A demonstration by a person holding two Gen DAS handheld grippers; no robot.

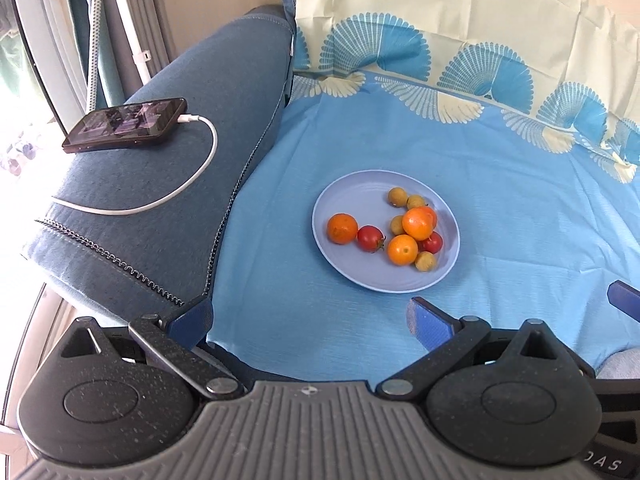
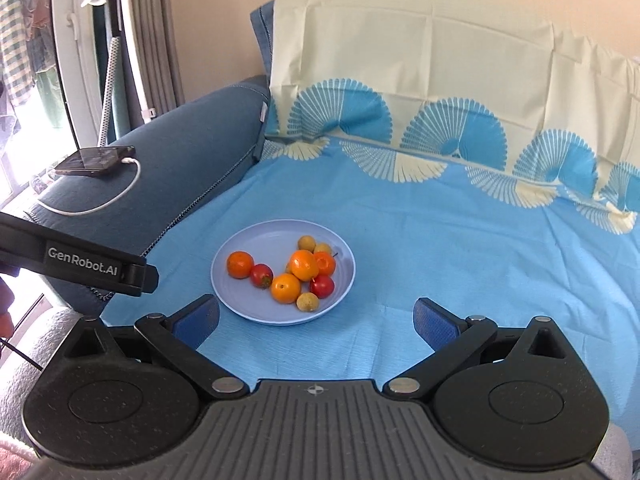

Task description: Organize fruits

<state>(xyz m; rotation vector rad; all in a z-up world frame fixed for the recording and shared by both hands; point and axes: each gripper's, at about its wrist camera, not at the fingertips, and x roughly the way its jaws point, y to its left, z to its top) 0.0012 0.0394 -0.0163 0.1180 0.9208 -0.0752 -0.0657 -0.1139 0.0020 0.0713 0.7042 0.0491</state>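
A pale blue plate [image 1: 340, 196] [image 2: 256, 240] lies on the light blue cloth [image 1: 500, 200] [image 2: 460, 264]. It holds three oranges, among them one [image 1: 342, 229] [image 2: 240, 265] lying apart at the left, two red cherry tomatoes [image 1: 370, 238] [image 2: 261, 275], and several small yellow fruits [image 1: 425, 261] [image 2: 307, 302]. My left gripper [image 1: 310, 320] hovers short of the plate, open and empty. My right gripper [image 2: 316, 320] is also open wide with nothing between its fingers, just short of the plate's near rim. One finger of the left gripper [image 2: 136, 276] shows at the left of the right wrist view.
A dark phone [image 1: 126, 124] [image 2: 96, 160] with a white charging cable [image 1: 192, 184] lies on the blue sofa armrest [image 1: 168, 208] to the left. The cloth's cream, fan-patterned part [image 2: 420, 72] hangs over the backrest behind. A window and poles stand at far left.
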